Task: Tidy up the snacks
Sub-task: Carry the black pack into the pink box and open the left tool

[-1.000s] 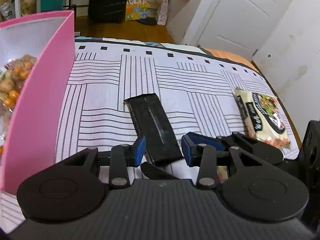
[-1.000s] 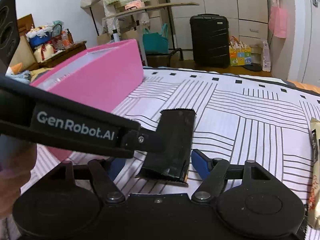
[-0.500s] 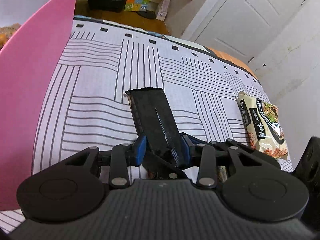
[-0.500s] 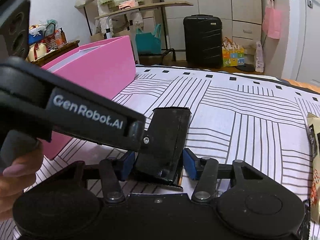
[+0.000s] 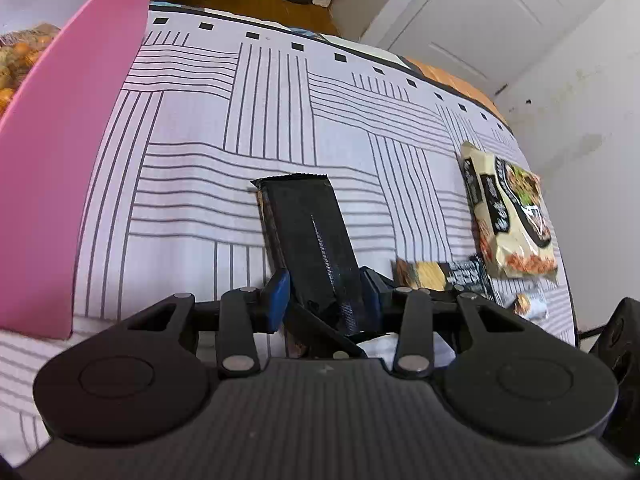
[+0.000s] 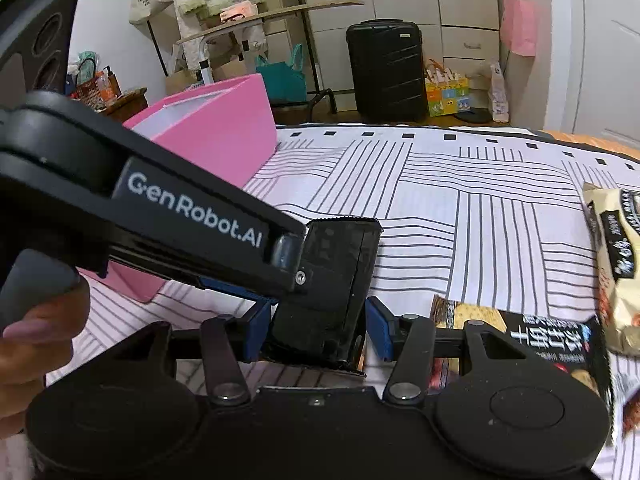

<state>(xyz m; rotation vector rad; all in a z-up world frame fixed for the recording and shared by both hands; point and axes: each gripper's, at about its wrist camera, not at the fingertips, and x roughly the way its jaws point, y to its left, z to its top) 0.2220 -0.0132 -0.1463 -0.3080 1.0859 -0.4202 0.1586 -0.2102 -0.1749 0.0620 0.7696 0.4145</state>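
Observation:
A long black snack packet is held above the striped cloth. My left gripper is shut on its near end. In the right wrist view the same packet sits between my right gripper's blue pads; the left pad touches it and a small gap shows at the right pad. The left gripper's arm crosses that view from the left. A pink box with snacks inside stands at the left; it also shows in the right wrist view.
A beige noodle packet lies at the cloth's right edge, and a dark biscuit packet lies near the right gripper. The striped cloth covers the surface. A black suitcase and a door stand beyond.
My left gripper closed on the black packet and lifted it. My right gripper narrowed around the same packet. The biscuit packet came into view.

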